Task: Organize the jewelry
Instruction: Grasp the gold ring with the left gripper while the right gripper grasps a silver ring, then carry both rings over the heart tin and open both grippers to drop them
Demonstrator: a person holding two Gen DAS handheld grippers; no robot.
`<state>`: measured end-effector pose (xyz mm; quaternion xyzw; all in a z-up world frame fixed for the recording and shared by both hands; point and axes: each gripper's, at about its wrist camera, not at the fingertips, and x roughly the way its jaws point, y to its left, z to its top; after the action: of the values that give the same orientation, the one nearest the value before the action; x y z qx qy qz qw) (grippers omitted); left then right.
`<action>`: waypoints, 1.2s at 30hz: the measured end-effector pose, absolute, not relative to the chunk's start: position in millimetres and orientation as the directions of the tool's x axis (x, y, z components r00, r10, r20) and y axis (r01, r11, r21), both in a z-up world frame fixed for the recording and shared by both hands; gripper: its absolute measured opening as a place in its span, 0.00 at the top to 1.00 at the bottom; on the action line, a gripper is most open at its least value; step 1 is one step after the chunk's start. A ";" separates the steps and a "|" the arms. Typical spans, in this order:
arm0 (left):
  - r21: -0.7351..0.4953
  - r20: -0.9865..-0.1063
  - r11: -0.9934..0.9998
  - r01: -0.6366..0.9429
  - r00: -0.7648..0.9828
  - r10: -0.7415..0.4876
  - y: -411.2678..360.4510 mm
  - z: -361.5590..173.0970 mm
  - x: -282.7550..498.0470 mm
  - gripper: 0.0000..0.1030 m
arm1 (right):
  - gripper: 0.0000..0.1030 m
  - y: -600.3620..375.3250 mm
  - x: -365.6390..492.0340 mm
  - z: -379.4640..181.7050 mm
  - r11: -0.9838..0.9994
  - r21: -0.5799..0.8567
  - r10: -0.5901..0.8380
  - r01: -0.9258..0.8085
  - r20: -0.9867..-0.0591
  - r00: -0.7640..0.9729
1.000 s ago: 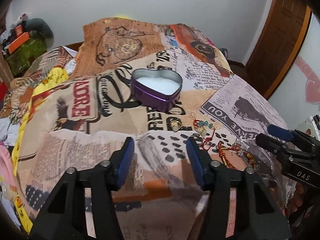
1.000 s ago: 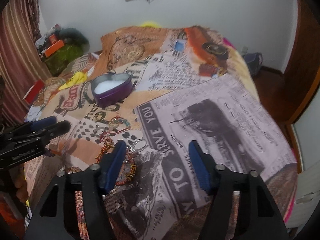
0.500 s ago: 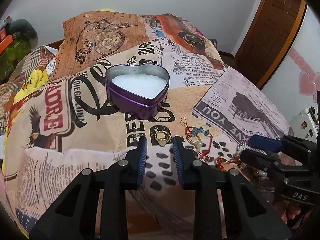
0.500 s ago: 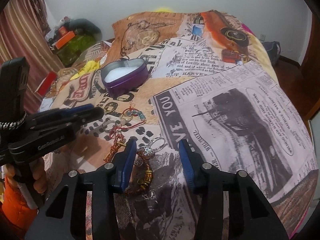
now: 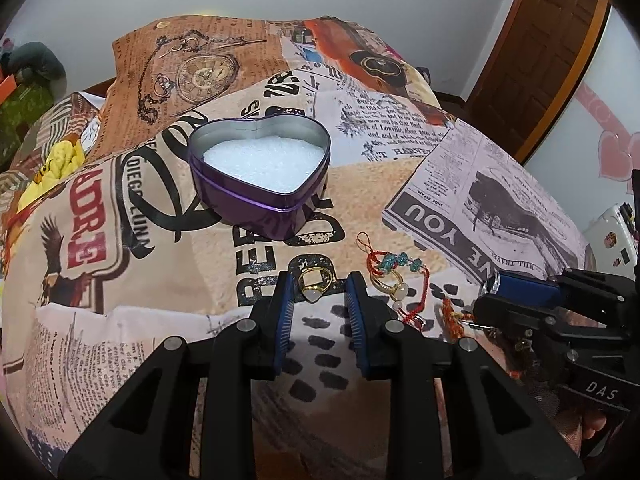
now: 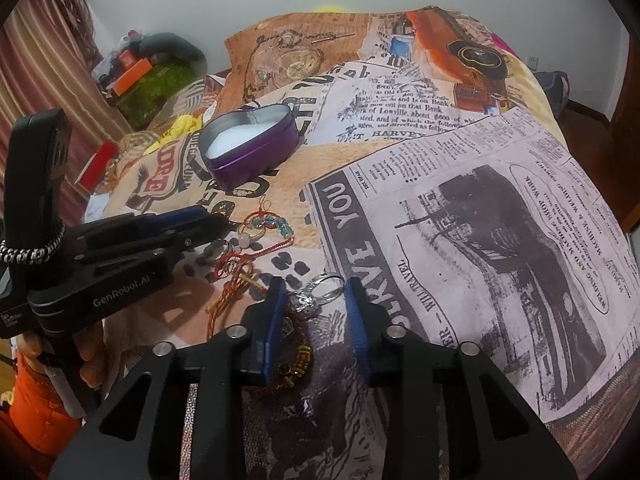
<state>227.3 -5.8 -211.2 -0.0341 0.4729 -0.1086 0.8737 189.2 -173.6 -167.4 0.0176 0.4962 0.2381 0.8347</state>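
Here, my left gripper (image 5: 318, 286) brackets a gold ring (image 5: 315, 282) flat on the bedspread (image 5: 140, 280), jaws spread, stone toward me; the heart tin (image 5: 260, 172) sits beyond, tip pointing at me; my right gripper (image 6: 314, 296) straddles a silver ring (image 6: 320, 292), spread too

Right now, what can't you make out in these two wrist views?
- Left wrist view: whether the left tongs touch the gold ring; it sits between open tips, contact unclear.
- Left wrist view: right tongs tips seen side-on, gap unreadable.
- Right wrist view: the silver ring and gold-bead bracelet between the right tongs are partly hidden by the left finger.
- Heart tin: white filling only; material too fine to tell.
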 end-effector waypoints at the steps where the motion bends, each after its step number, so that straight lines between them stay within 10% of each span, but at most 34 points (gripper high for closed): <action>1: -0.160 -0.818 0.974 0.158 0.531 -0.221 -6.2 -211.5 227.3 0.74 | 0.79 -174.4 189.7 -167.9 0.886 0.269 0.417 -0.377 -0.820 0.393; 36: -0.146 -0.696 0.982 0.123 0.693 -0.190 18.3 -153.1 196.6 0.84 | 0.85 -158.0 181.6 -93.1 0.908 0.173 0.382 -0.381 -0.713 0.588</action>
<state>196.6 18.3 -153.1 -0.0438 0.3826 -0.0852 0.9190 181.6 -158.0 -93.1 0.0006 0.4004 0.2141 0.8910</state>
